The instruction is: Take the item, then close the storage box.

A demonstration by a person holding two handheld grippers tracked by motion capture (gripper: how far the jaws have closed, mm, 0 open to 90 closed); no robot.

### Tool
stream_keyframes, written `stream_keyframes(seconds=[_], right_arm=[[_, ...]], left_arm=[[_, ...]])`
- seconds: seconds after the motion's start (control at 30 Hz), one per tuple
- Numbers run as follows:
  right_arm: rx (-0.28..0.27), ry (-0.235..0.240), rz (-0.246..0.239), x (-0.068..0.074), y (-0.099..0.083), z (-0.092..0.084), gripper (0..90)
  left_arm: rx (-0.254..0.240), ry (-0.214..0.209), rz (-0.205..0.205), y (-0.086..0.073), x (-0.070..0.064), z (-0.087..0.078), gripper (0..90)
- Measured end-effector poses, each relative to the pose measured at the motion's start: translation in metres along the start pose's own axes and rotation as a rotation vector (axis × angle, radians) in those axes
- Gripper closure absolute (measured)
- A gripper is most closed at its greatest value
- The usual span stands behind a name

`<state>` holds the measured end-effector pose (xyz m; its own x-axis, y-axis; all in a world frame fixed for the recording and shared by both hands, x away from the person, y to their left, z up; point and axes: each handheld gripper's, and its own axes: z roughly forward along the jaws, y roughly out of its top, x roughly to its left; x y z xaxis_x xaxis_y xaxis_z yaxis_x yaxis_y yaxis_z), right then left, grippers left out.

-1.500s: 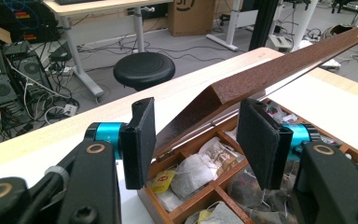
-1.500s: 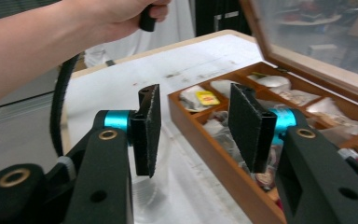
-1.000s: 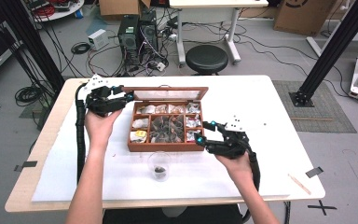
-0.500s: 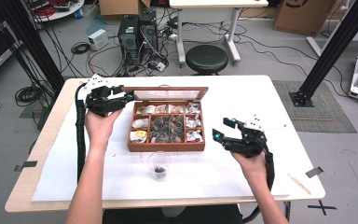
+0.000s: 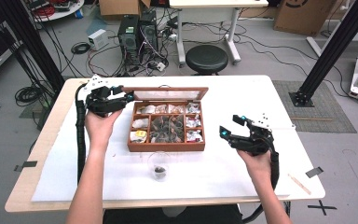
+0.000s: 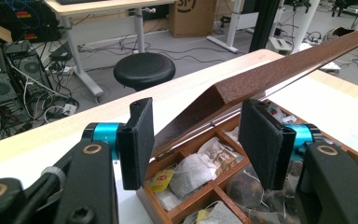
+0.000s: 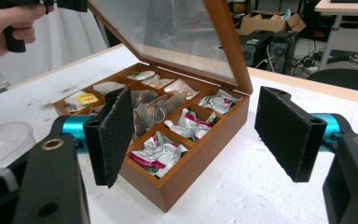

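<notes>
The wooden tea box [image 5: 166, 145] sat in the middle of the white-covered worktop [image 5: 242, 100], its compartments filled with tea bags [image 7: 157, 151], and its glass-paned lid [image 5: 166, 94] stood raised at the far side. The left gripper [image 5: 128, 97] was at the lid's left corner, and in the left gripper view that corner lay between the jaws, with a gap visible at the left pad; the jaws had just been opening slightly. The right gripper [image 5: 231, 126] hovered right of the box, apart from it, its jaws just opening wide with nothing between them, while a clear plastic cup [image 5: 159, 164] stood just in front of the box.
</notes>
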<state>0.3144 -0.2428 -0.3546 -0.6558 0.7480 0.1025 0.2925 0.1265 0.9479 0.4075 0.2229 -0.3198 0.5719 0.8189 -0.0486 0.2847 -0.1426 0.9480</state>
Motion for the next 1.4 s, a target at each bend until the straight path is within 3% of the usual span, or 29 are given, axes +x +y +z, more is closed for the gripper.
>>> stream_keyframes(seconds=[0.57,1.4], right_arm=[[-0.025,-0.031,0.019,-0.007,0.001,-0.008,28.3],[-0.037,-0.059,0.037,-0.015,-0.003,-0.016,28.0]], left_arm=[[0.007,0.002,0.006,0.000,-0.001,-0.001,45.6],[0.009,0.009,-0.032,-0.004,-0.004,-0.001,44.7]])
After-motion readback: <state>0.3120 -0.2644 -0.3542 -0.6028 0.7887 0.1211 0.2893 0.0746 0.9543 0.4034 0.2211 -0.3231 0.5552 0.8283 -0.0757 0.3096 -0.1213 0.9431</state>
